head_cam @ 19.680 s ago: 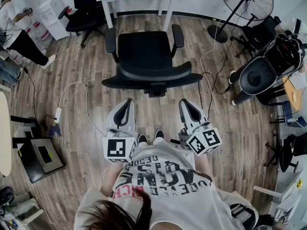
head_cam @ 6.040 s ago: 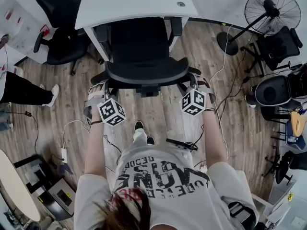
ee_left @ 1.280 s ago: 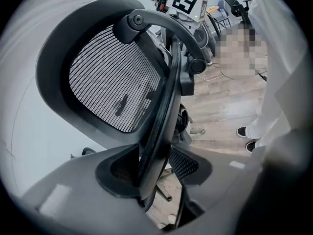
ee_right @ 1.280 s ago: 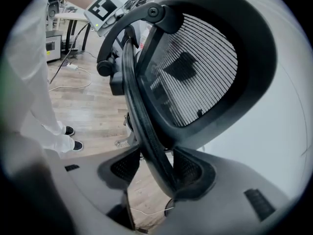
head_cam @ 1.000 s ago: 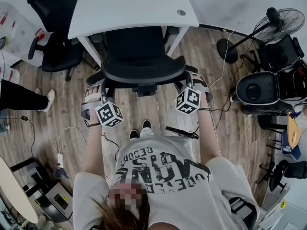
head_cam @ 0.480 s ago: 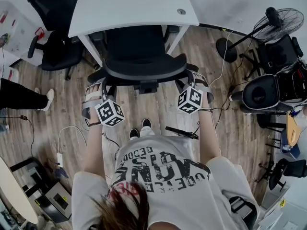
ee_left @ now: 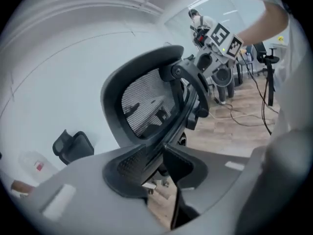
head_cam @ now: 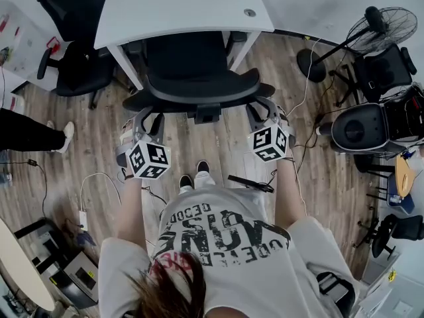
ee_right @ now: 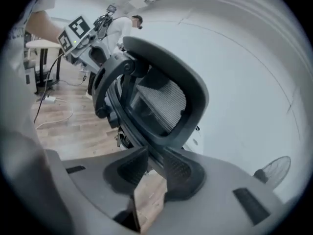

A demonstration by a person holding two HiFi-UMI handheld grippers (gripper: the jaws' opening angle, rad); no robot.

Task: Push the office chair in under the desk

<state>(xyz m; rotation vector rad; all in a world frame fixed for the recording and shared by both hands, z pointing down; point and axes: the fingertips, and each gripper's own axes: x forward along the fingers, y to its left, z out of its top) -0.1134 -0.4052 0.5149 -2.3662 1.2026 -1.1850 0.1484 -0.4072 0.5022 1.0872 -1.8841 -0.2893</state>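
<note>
The office chair is tucked under the white desk surface, seat facing inward and backrest toward the person. The left gripper and right gripper flank the backrest; their fingers, just closing partway, grip nothing. A fan stands to the right.

Left gripper jaws just closing, empty, black mesh office chair beyond

Office chair: seat partly under the desk
Fan: right of the desk
Second chair: left of desk
</note>
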